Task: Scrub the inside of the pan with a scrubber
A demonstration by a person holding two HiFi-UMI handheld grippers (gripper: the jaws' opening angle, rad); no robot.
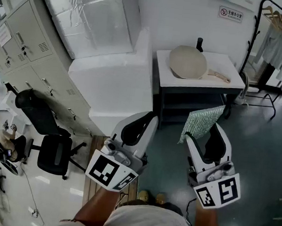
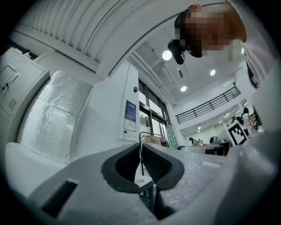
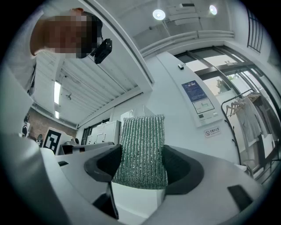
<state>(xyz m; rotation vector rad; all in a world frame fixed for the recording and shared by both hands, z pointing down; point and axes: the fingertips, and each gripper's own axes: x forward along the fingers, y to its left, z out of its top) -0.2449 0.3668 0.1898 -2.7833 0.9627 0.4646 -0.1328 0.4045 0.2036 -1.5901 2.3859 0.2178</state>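
Between the right gripper (image 3: pixel 142 163) jaws, pinched, stands the scrubber (image 3: pixel 142 145) (left gripper (image 2: pixel 141 165) jaws closed, empty).

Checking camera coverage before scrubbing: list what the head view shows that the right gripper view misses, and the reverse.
Only the head view: the pan and the black office chair. Only the right gripper view: the ceiling lights, and the jaws pressing both sides of the scrubber. Both: the green scrubber in the right gripper, and the clothes rack.
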